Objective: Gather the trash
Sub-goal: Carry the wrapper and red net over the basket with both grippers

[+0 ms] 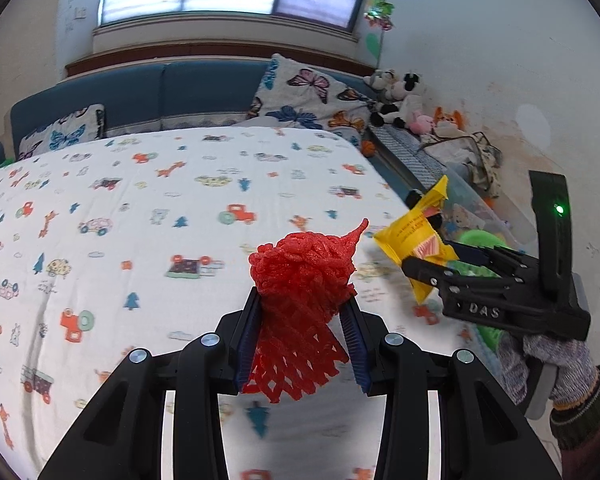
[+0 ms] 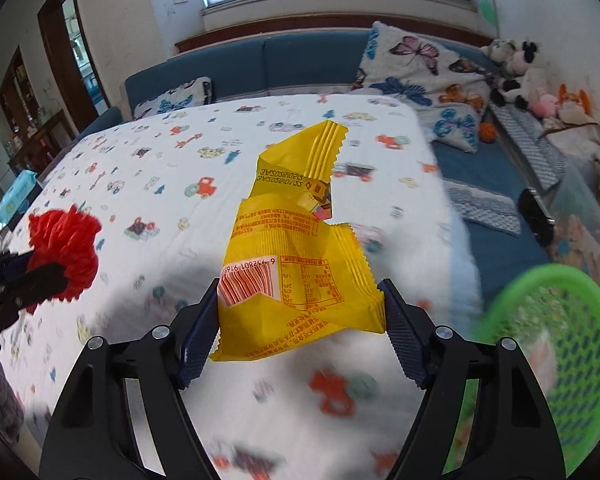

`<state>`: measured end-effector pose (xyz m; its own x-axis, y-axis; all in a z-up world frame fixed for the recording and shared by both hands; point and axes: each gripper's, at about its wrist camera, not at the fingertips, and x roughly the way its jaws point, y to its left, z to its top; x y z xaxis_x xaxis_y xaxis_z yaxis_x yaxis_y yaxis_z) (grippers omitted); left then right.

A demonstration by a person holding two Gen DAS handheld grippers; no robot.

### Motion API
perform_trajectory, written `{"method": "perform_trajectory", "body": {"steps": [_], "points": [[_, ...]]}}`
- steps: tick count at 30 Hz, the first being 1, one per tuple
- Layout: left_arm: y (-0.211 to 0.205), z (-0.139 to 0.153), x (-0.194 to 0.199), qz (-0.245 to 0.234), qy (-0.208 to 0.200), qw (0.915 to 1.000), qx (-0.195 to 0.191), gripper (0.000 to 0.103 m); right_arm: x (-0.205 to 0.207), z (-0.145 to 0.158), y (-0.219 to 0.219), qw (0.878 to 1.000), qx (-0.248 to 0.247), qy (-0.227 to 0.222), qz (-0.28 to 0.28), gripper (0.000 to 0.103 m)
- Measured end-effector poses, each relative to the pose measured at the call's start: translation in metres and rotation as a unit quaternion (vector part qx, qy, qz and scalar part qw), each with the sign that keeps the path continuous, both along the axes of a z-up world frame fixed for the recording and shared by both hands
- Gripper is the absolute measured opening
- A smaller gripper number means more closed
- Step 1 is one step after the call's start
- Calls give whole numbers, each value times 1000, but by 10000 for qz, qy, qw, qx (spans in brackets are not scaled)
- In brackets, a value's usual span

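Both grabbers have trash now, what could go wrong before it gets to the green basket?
1. The yellow wrapper is light and crinkled, pinched only at its lower edges by the right hand-held gripper; it might slip out.
2. The red foam net bulges above the left hand-held gripper and could snag.
3. The green basket sits beside the bed, so drops may miss it.
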<state>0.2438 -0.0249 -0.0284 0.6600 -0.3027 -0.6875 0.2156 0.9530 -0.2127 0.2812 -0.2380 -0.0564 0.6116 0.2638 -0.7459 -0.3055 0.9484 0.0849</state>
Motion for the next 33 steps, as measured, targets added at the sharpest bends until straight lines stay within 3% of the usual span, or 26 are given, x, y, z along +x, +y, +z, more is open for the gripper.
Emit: {"method": "perform_trajectory", "body": {"steps": [19,33], "points": [[-107,12,-29,-1025,-115,9947,11,38,-91,10,-132,9907,63,8,-1362,76],[-174,13,-28,-1568,-76,9875,120,38,-113,1,-211,9749,61,145,-2220,81]]}}
